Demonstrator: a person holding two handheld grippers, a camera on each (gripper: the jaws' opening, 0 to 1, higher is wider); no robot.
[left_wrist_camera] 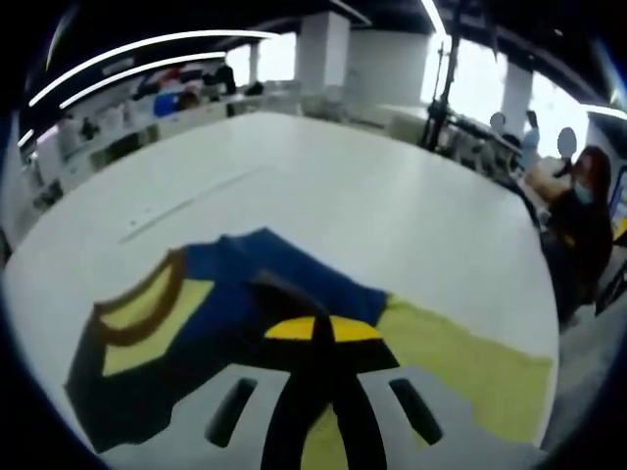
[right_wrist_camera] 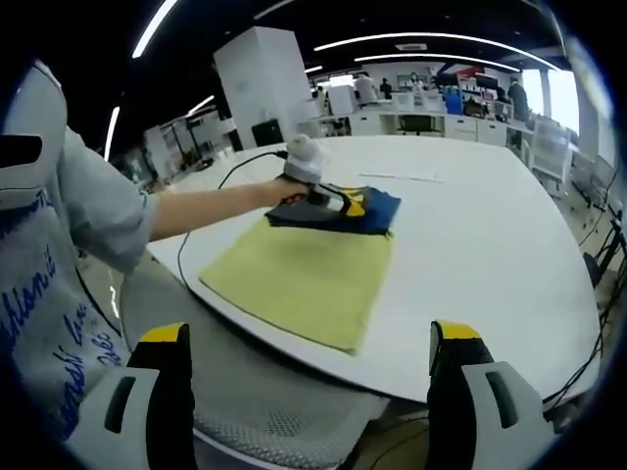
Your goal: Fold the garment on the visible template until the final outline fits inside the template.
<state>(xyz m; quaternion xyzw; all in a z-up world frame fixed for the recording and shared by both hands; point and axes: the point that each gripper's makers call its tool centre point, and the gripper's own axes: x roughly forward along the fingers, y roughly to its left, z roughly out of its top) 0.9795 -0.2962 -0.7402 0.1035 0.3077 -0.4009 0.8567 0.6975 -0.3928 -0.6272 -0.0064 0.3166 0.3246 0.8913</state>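
A dark blue fabric garment with yellow panels and a brown collar trim (left_wrist_camera: 211,323) is seen lying partly folded on the far end of a pale yellow-green rectangular cloth template (right_wrist_camera: 304,269), which is spread on a large white round-edged table (right_wrist_camera: 490,245). In the left gripper view, the left gripper (left_wrist_camera: 321,357) is pressed down at the garment's near edge with its yellow-tipped black jaws drawn together to a narrow line; a fold of the blue fabric appears to be pinched just ahead of the tips, though the hold itself cannot be confirmed. The collar lies to the left of the fingers, and bare template stretches to their right. In the right gripper view, the right gripper (right_wrist_camera: 313,367) is held well back from the table edge, its jaws spread wide with nothing between them; the garment lies far ahead of them. It is judged that a fold is in hand. If the fabric is dragged rather than lifted, the template could be shifted beneath it, or the bundle pushed past the template's far edge so the outline no longer fits.
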